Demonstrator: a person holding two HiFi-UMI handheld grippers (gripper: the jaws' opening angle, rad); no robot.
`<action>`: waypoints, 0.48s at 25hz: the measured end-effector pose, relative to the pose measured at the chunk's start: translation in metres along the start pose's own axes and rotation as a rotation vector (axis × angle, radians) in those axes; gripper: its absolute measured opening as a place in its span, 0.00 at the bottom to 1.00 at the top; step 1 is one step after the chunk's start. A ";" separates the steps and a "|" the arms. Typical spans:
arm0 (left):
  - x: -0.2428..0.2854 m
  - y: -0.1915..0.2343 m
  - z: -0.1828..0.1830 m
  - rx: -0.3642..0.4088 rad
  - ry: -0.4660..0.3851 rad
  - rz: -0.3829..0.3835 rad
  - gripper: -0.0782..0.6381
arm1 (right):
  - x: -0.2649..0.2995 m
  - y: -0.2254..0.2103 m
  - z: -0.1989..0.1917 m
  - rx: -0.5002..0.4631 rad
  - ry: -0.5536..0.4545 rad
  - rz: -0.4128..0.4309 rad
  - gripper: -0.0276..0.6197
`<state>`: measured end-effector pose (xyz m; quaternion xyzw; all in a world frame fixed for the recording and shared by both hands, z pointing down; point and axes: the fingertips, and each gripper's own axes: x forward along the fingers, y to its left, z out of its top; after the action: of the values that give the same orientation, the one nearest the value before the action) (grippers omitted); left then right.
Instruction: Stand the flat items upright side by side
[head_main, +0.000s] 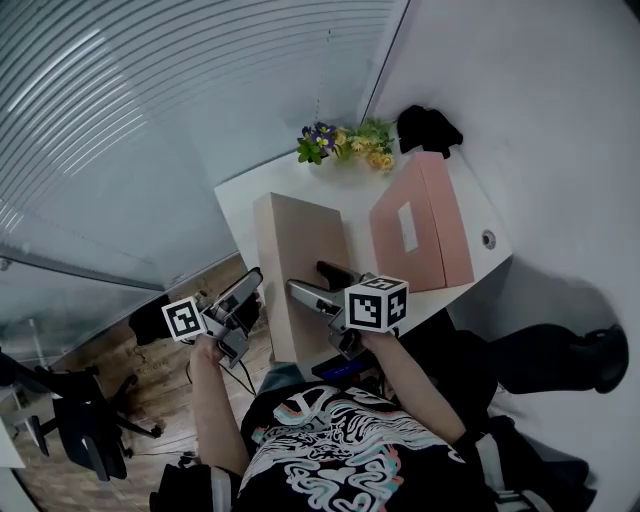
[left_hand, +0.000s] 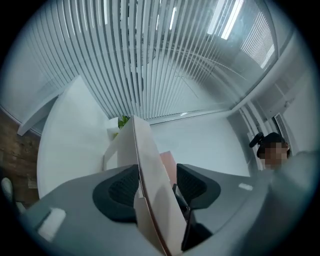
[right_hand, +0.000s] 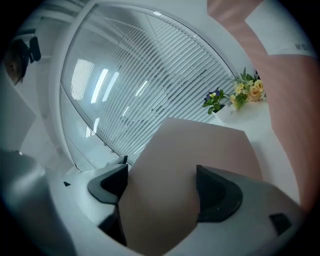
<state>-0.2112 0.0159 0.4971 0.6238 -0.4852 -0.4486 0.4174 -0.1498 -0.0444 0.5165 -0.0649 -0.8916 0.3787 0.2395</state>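
A beige flat box (head_main: 300, 260) stands on the white table (head_main: 240, 200) near its front edge, leaning slightly. My left gripper (head_main: 250, 285) grips its near left edge; in the left gripper view the box (left_hand: 150, 170) runs as a thin ridge between the pads of that gripper (left_hand: 157, 187). My right gripper (head_main: 310, 280) holds the near end from the right. In the right gripper view the broad beige box (right_hand: 200, 150) fills the span of this gripper (right_hand: 160, 187), with both pads against it. A pink box (head_main: 420, 235) with a white label stands upright to the right.
A bunch of flowers (head_main: 345, 145) and a black object (head_main: 428, 128) sit at the table's far edge by the wall. A round cable hole (head_main: 488, 239) is right of the pink box. Window blinds run along the left, and an office chair (head_main: 90, 420) stands on the wooden floor.
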 end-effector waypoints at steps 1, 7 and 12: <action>0.002 -0.004 0.000 -0.002 0.000 -0.016 0.42 | -0.001 0.004 0.003 0.014 -0.014 0.016 0.71; 0.011 -0.019 -0.001 -0.017 0.002 -0.080 0.42 | -0.012 0.015 0.017 0.093 -0.065 0.060 0.72; 0.025 -0.029 -0.003 -0.022 0.011 -0.126 0.42 | -0.017 0.015 0.024 0.090 -0.098 0.043 0.73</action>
<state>-0.1985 -0.0027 0.4666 0.6509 -0.4378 -0.4758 0.3979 -0.1472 -0.0546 0.4852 -0.0545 -0.8828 0.4260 0.1902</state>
